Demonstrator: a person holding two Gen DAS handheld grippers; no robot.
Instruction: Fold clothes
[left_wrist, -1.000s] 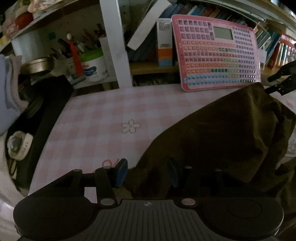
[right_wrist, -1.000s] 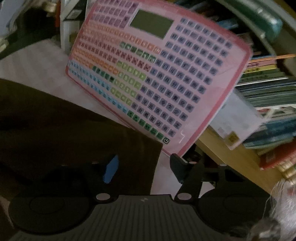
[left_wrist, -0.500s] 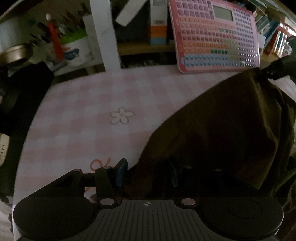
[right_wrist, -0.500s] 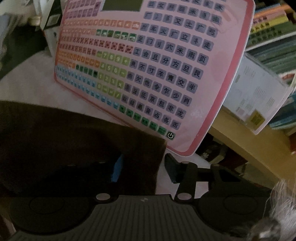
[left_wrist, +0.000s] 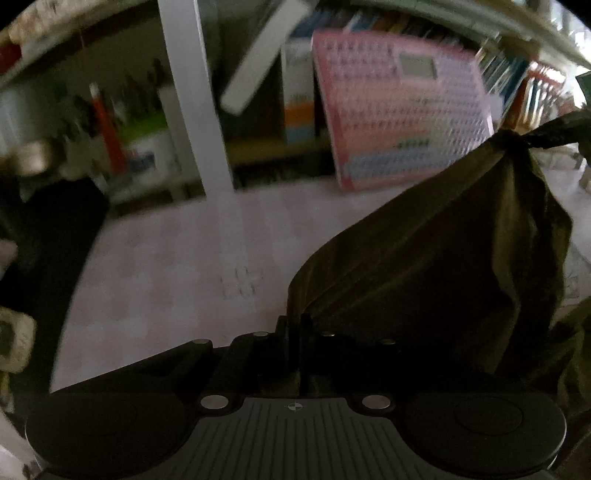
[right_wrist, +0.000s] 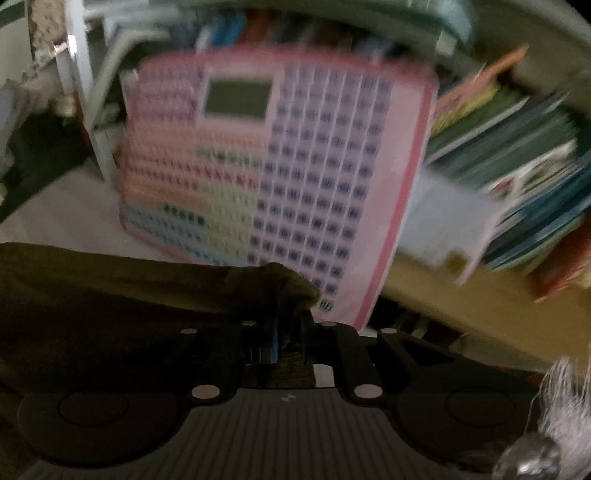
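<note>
A dark olive-brown garment (left_wrist: 436, 266) hangs lifted above the pink checked tablecloth (left_wrist: 192, 258). My left gripper (left_wrist: 294, 325) is shut on its near edge. My right gripper (right_wrist: 290, 325) is shut on another corner of the same garment (right_wrist: 147, 291); that bunched corner and the right gripper show at the upper right in the left wrist view (left_wrist: 546, 133). The cloth stretches taut between the two grips. Both views are blurred by motion.
A pink keyboard toy (right_wrist: 280, 184) leans against the bookshelf (right_wrist: 517, 155) at the back of the table. A white shelf post (left_wrist: 192, 110), tubs and pens (left_wrist: 140, 147) stand back left. A dark bag (left_wrist: 55, 229) lies at the table's left edge.
Both grippers have closed on the garment, which they straddled open before. The cloth has been lifted off the table and bunched at the right gripper's corner.
</note>
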